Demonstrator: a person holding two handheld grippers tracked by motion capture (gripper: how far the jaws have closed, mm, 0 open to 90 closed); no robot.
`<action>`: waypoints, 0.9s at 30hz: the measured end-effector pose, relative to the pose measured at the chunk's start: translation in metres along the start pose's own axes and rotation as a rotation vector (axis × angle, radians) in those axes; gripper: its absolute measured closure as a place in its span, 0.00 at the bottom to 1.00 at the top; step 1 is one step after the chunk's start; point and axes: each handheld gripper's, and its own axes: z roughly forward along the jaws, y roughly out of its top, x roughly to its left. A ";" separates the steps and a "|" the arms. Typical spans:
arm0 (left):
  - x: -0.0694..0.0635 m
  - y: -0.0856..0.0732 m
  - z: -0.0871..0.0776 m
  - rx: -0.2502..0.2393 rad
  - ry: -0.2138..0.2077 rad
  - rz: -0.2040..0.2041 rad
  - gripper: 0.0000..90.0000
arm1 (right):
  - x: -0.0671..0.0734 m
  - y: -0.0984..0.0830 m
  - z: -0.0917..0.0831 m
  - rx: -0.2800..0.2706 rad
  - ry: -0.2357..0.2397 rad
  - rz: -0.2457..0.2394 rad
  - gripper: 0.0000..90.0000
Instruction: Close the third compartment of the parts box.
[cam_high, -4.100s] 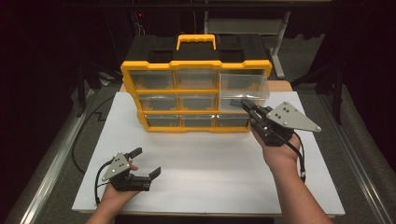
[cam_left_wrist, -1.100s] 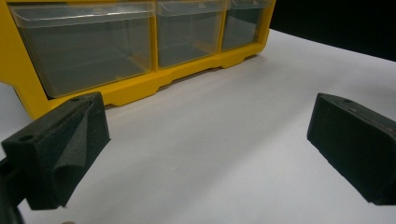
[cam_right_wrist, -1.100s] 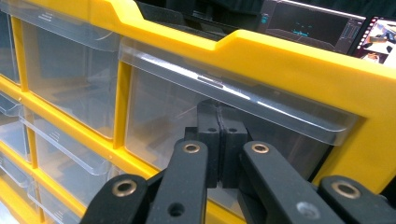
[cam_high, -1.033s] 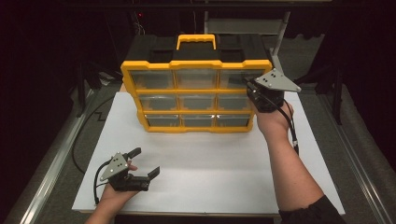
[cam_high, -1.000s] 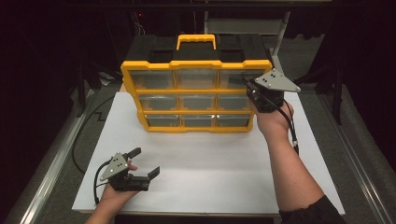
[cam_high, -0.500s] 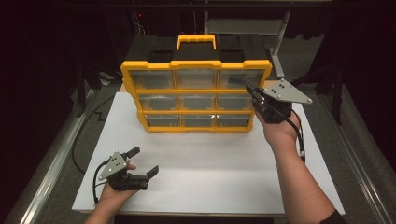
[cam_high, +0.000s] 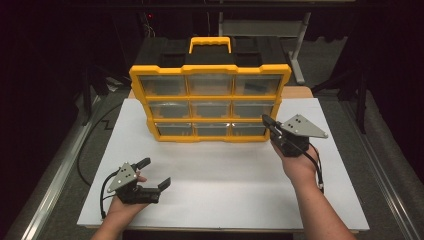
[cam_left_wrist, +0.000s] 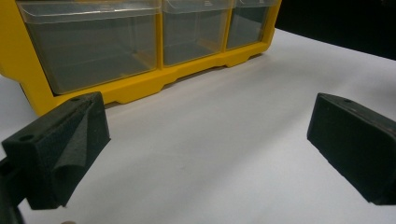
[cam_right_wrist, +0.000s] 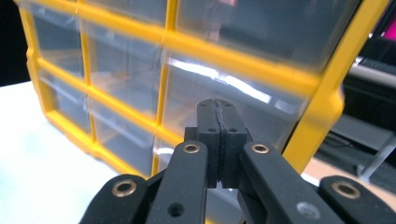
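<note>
From my remote seat, looking down on the white worktop (cam_high: 220, 175), I begin at the left: my left tool (cam_high: 152, 175) rests low on the near left of the worktop, its two black foam-faced jaws spread wide with nothing between them, well apart from anything. In the left gripper view those jaws frame bare white surface, with the bottom row of drawers beyond. At the middle, toward the far edge, stands the yellow drawer organiser (cam_high: 210, 102), upright, with a yellow carry handle (cam_high: 210, 44) on its black top and nine clear plastic drawers in three rows of three. To the right, my right tool (cam_high: 266, 121) is held up at the cabinet's lower right corner, jaws pressed fully together and gripping nothing, its tip just beside the bottom-right drawer (cam_high: 248, 130); I cannot tell whether it touches. The right gripper view shows the closed tip (cam_right_wrist: 218, 122) against the clear drawer fronts near the yellow right post. I judge the drawers to be light, stiff and rather slick, the thin clear plastic liable to crack under a hard pinch. The best hold looks like the lip along a drawer's front, pulled straight out. The cabinet itself may slide on the smooth worktop, so I would steady it with the other tool.
</note>
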 end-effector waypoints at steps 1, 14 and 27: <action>0.000 0.000 0.000 0.000 0.000 0.000 0.00 | 0.001 -0.005 -0.001 0.006 0.001 0.005 1.00; 0.002 0.000 -0.001 -0.001 0.010 -0.001 0.00 | 0.012 -0.063 -0.025 0.063 0.024 0.081 1.00; 0.004 -0.001 -0.001 -0.001 0.023 -0.016 0.00 | 0.009 -0.102 -0.070 0.070 0.015 0.152 1.00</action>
